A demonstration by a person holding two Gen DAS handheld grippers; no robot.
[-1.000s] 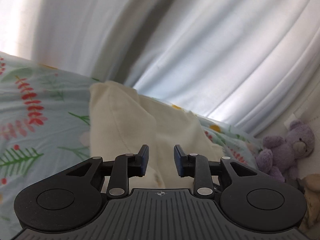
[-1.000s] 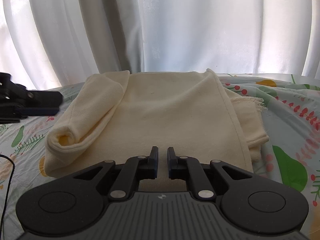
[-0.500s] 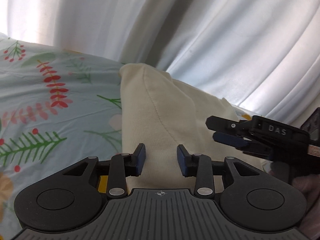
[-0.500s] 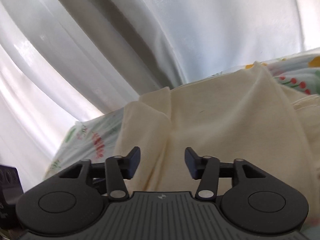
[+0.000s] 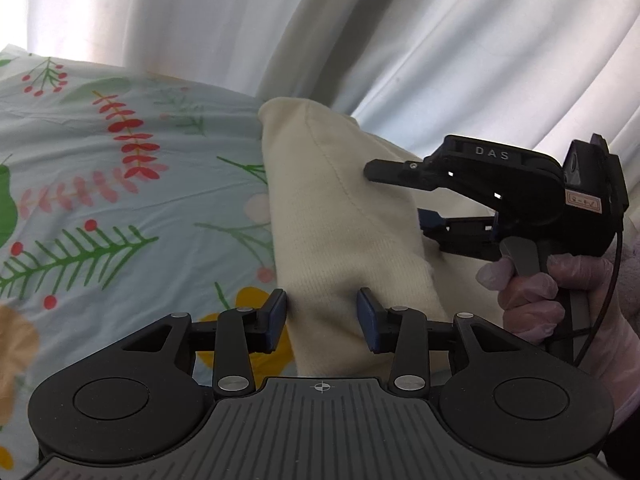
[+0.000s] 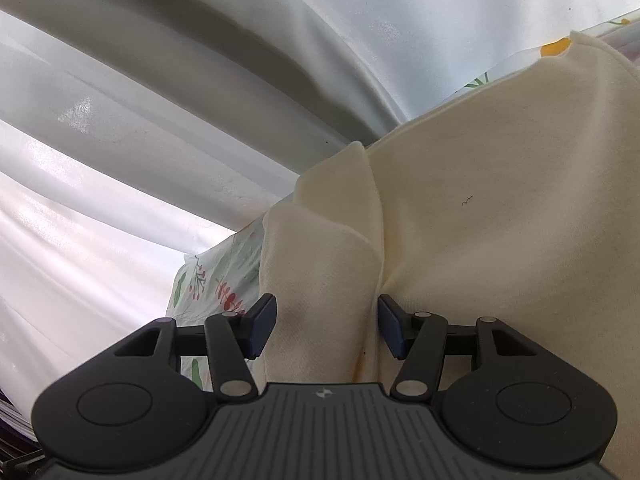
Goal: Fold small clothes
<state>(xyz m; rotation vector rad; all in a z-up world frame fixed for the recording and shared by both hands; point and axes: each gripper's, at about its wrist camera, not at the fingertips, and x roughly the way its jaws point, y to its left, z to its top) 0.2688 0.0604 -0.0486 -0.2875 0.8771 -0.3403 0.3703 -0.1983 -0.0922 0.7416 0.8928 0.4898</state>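
Between the parted fingers of the left claw a rolled edge of the cream garment is lying on the bed; the right claw, also apart, straddles a fold. Both layers should be pinched fully before lifting

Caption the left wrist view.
Open left gripper straddles cream garment's folded edge on floral sheet; open right gripper alongside.

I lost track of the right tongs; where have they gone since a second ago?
Yes, they moved. The right tongs swung left and tilted, from the cream garment's near middle edge to straddling its folded left sleeve, judged against the curtain.
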